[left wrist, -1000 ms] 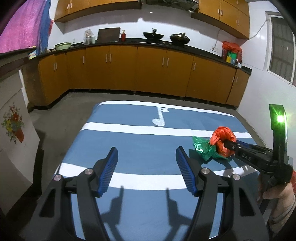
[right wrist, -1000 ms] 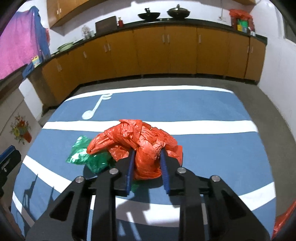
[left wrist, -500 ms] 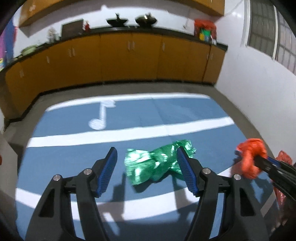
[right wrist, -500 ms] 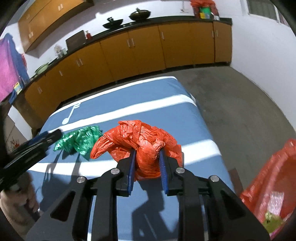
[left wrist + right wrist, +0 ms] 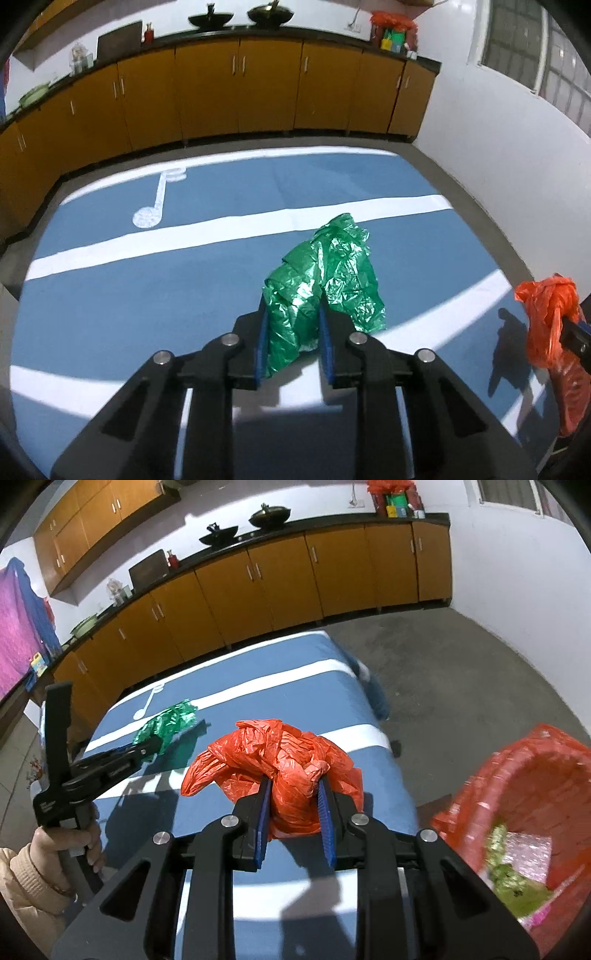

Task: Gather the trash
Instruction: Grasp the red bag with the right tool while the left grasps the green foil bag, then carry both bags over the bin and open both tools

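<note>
A crumpled green plastic bag (image 5: 332,266) lies on the blue cloth-covered table (image 5: 147,295). My left gripper (image 5: 292,314) has its jaws closing on the bag's near end, and the blue pads press into it. In the right wrist view the same green bag (image 5: 168,722) sits at the tip of the left gripper (image 5: 153,744). My right gripper (image 5: 294,782) is shut on a crumpled orange plastic bag (image 5: 280,753), held above the table near its right edge. The orange bag (image 5: 546,306) also shows at the right of the left wrist view.
A red-lined bin (image 5: 517,771) with scraps inside stands off the table's right edge. A person's hand (image 5: 66,842) grips the left tool. Orange cabinets (image 5: 258,85) line the far wall, with grey floor (image 5: 461,672) between.
The left gripper moved in over the green bag and closed its jaws on it. The right gripper carried the orange bag rightward, and the red bin has come further into view.
</note>
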A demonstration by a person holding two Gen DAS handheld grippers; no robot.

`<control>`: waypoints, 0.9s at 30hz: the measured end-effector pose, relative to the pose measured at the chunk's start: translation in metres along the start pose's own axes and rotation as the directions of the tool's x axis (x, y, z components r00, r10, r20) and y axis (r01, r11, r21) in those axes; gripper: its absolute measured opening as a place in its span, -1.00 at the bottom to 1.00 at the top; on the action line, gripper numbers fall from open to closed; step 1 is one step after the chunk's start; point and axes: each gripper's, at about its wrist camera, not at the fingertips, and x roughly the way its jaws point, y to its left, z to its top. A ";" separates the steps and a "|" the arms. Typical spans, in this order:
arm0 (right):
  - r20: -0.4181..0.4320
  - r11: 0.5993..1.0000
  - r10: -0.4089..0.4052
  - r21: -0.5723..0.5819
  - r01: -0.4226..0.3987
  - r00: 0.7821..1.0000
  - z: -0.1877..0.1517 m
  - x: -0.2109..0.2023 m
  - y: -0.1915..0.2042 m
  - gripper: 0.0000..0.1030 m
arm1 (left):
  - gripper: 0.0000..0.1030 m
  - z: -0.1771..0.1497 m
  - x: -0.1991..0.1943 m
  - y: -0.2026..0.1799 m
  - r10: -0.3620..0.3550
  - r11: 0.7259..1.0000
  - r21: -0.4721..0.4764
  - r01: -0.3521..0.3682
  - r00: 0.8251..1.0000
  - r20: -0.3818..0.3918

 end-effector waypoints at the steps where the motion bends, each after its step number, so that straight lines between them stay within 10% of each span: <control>1: 0.006 1.000 -0.005 0.001 0.005 1.000 0.000 -0.004 -0.001 -0.53 | -0.55 0.000 -0.008 -0.005 0.001 1.000 0.010 -0.002 1.000 0.009; 27: 0.186 0.972 -0.214 0.135 0.191 0.959 -0.058 -0.196 -0.089 -0.53 | -0.53 -0.050 -0.188 -0.181 -0.071 0.978 0.205 0.033 0.982 0.178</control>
